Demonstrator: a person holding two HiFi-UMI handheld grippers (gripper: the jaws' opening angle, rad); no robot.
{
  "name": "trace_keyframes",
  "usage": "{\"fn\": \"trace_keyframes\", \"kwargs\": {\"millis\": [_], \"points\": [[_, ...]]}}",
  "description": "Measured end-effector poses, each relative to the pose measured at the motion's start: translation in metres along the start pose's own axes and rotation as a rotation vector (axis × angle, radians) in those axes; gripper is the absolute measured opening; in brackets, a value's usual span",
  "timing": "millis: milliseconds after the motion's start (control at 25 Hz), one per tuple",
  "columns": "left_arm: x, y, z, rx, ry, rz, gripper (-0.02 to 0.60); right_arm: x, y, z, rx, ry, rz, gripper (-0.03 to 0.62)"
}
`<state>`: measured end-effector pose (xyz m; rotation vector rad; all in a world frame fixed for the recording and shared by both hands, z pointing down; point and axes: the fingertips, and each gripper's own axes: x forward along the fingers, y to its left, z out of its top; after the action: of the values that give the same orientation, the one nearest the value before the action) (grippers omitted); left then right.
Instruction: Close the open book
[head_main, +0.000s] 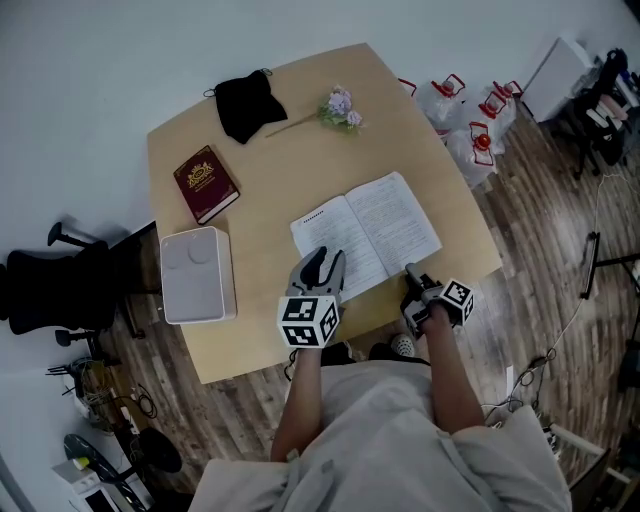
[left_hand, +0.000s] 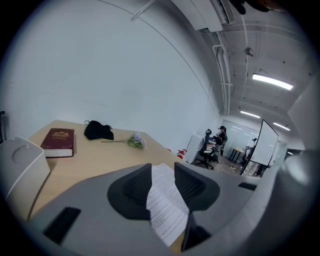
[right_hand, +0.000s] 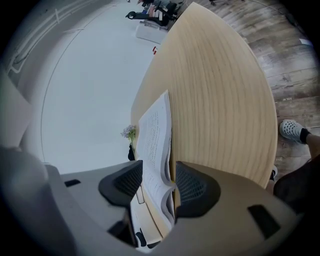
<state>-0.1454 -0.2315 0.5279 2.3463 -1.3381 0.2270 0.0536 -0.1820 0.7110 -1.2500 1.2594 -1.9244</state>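
A red book (head_main: 205, 183) and a white box (head_main: 197, 274) sit on the left of the table (head_main: 420, 120). The left gripper (head_main: 324, 258) is over the left page of the open book (head_main: 385, 225), which lies near the front edge, and its fingers are apart and hold nothing. The right gripper (head_main: 412, 272) is at the book's near right corner, fingers wide, with the page edges between them but not squeezed.

Books: two; open white paper book (head_main: 366, 232) at left tongs (head_main: 322, 262) and right tongs (head_main: 412, 272), maroon hardcover book (head_main: 205, 183) farther left
Black cloth mask (head_main: 247, 104): one
Pale flower sprig (head_main: 338, 108): one
White plastic box (head_main: 197, 274): one
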Motion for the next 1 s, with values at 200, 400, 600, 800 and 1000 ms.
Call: {"fn": "trace_keyframes", "kwargs": {"millis": [200,400,600,800,1000], "points": [[-0.005,0.032,0.005,-0.032,-0.005,0.003,0.152,0.012,-0.001,0.001,-0.02,-0.03,-0.035,0.21],[-0.012,0.046,0.005,-0.06,-0.002,0.042,0.152,0.015,0.0,0.005,0.013,-0.046,-0.035,0.201],[-0.011,0.041,0.001,-0.06,0.019,0.077,0.152,0.022,0.004,0.012,0.008,-0.015,-0.038,0.199],[-0.015,0.031,-0.008,-0.064,0.027,0.126,0.152,0.026,0.006,0.018,-0.004,0.053,-0.026,0.195],[-0.023,0.028,-0.012,-0.069,0.023,0.185,0.152,0.025,0.005,0.022,-0.004,0.109,-0.026,0.17]]}}
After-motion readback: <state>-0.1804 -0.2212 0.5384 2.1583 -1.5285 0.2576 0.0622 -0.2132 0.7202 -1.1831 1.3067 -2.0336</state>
